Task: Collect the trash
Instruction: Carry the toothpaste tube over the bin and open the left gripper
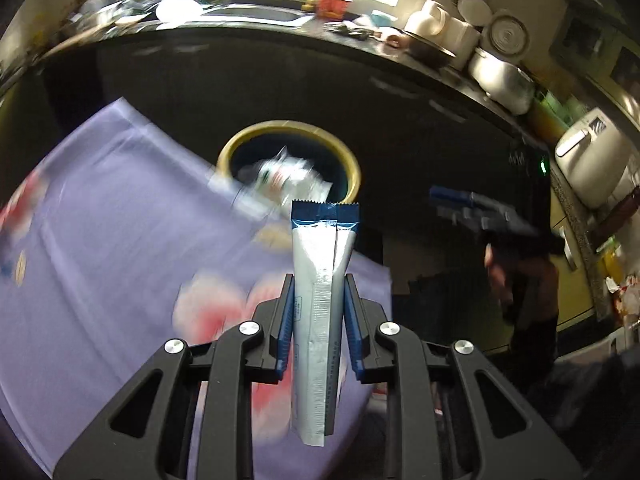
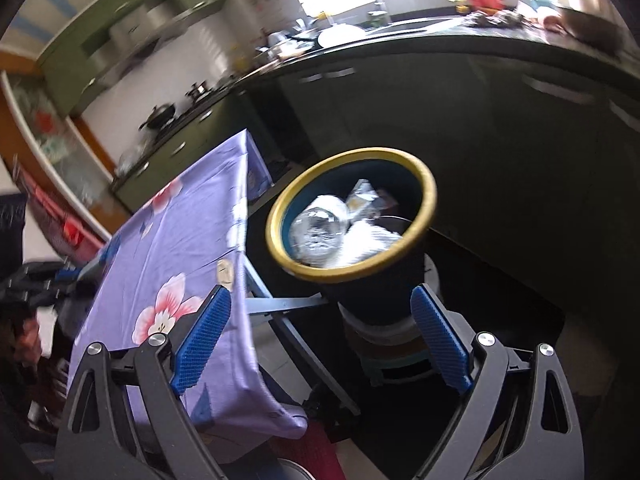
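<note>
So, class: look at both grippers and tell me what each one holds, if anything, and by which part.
The left gripper clamps a long silver stick sachet around its middle, blue-sealed end pointing forward. The right gripper is open and holds nothing.

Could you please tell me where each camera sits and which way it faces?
Left wrist: on the left gripper, angled down toward the yellow-rimmed trash bin beyond the purple floral tablecloth; its fingers pinch a white stick sachet.
Right wrist: on the open, empty right gripper, looking down at the bin.
Shared: bin, tablecloth, kitchen counter.
</note>
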Motion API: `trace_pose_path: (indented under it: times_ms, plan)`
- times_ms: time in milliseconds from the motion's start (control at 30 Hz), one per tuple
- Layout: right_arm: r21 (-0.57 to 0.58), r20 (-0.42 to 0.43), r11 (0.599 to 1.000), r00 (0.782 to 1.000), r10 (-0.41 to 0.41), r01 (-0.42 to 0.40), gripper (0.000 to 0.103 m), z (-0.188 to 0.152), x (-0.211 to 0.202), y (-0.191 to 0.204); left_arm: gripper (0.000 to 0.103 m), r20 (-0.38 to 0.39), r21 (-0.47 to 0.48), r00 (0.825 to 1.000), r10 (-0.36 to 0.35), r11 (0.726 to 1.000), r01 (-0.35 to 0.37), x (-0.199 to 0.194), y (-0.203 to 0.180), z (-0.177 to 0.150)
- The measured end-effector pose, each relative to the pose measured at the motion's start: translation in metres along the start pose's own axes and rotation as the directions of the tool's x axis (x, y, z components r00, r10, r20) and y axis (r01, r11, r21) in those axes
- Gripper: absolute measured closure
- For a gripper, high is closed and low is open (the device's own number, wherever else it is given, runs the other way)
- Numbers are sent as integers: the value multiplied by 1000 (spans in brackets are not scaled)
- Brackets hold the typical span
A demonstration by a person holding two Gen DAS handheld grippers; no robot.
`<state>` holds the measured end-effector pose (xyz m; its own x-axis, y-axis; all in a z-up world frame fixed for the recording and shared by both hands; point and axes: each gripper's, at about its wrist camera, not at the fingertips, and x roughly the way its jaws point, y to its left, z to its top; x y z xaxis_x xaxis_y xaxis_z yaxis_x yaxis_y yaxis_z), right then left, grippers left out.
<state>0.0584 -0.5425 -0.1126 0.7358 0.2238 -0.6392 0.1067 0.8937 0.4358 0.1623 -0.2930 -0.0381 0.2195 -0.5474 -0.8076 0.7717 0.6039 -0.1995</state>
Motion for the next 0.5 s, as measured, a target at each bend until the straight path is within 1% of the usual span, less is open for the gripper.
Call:
trace_pose_path:
  times_ms: [33,100,133,200,267,333,500]
  plan:
    - [14,3,1000,1000,0,-1,13,-1,-1,-5,81,-5,14,1000,-6,1000,6,11,-7,20]
    - [33,2,999,1000,-3,3,13,-2,-2,-15,81,-26,19,999,-36,999,36,31,-14,48]
    - [42,2,999,1000,-7,6,13,-2,-2,-19,81,-34,19,999,-37,999,38,42,-16,64]
    - [60,0,998,1000,-14,14,13,-3,-4,-28,81,-49,24,998,-36,999,38,61,-17,88]
    - [77,-1,997,1000,-21,21,13,-5,-6,-37,81,-58,43,998,-12,999,14,82,-17,110]
    - [96,-3,995,999,-32,32,13,-8,-9,-45,81,-86,68,996,11,998,-5,109,-15,130]
    - [121,-7,991,999,-52,52,12,-14,-13,-56,81,-160,70,987,36,997,-26,160,-2,158]
